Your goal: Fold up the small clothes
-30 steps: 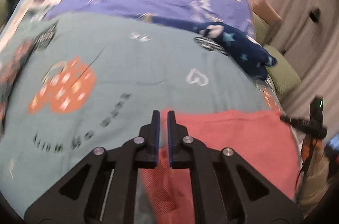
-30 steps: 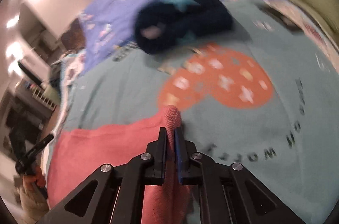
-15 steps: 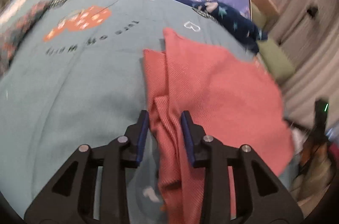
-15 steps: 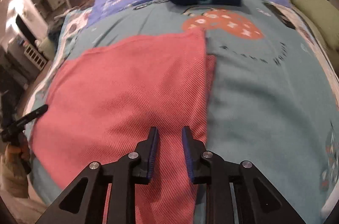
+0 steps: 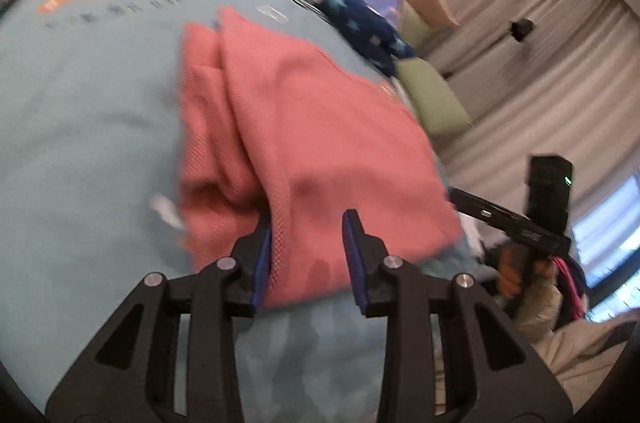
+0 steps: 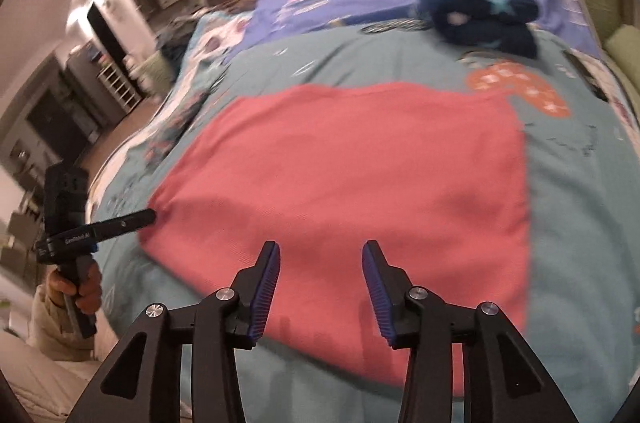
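Spread over the bed [image 6: 580,243], a teal printed cover carries the pink cloth [image 6: 360,163], now laid down folded. A second ago it was pinched by both grippers; the left gripper [image 5: 307,235] has released, and the right gripper [image 6: 320,263] has just been opening, nothing between its fingers. One fold seems done. A navy garment [image 6: 480,19] lies well apart, obstructing nothing.
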`<action>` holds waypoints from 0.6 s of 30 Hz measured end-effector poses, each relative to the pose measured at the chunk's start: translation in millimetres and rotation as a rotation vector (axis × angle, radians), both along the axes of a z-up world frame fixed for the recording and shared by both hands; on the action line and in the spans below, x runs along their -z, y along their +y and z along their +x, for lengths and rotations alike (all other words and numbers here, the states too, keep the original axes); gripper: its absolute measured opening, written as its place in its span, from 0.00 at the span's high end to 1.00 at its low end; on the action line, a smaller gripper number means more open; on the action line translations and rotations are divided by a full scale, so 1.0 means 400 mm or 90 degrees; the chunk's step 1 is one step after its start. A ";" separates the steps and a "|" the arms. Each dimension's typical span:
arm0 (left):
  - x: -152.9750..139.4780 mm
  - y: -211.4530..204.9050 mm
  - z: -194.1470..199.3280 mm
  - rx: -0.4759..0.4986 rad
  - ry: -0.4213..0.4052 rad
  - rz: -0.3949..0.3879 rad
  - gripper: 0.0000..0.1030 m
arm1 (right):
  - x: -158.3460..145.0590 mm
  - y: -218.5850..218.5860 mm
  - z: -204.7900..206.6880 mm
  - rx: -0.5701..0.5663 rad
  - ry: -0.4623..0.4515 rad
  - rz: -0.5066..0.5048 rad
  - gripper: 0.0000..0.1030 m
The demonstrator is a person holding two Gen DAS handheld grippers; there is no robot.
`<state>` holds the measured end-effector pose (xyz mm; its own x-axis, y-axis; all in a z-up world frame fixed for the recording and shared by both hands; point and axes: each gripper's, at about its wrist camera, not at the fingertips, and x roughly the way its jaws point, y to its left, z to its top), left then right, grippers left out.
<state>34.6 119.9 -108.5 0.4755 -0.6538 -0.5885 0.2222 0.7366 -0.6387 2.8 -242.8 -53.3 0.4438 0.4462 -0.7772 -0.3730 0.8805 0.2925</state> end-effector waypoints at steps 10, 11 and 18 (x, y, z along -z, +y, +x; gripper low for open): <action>-0.019 0.064 0.000 -0.053 -0.031 0.017 0.66 | 0.013 0.044 -0.052 0.012 0.019 -0.012 0.56; -0.016 0.080 0.002 -0.065 -0.030 0.018 0.66 | 0.015 0.044 -0.051 0.016 0.021 -0.011 0.56; 0.009 0.112 0.026 -0.080 -0.031 0.026 0.66 | 0.028 0.103 -0.018 -0.007 0.037 -0.022 0.54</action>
<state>45.2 164.5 -112.1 0.5806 -0.5637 -0.5875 0.1570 0.7856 -0.5985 -4.6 -201.6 -64.5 0.3925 0.4231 -0.8167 -0.3659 0.8865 0.2834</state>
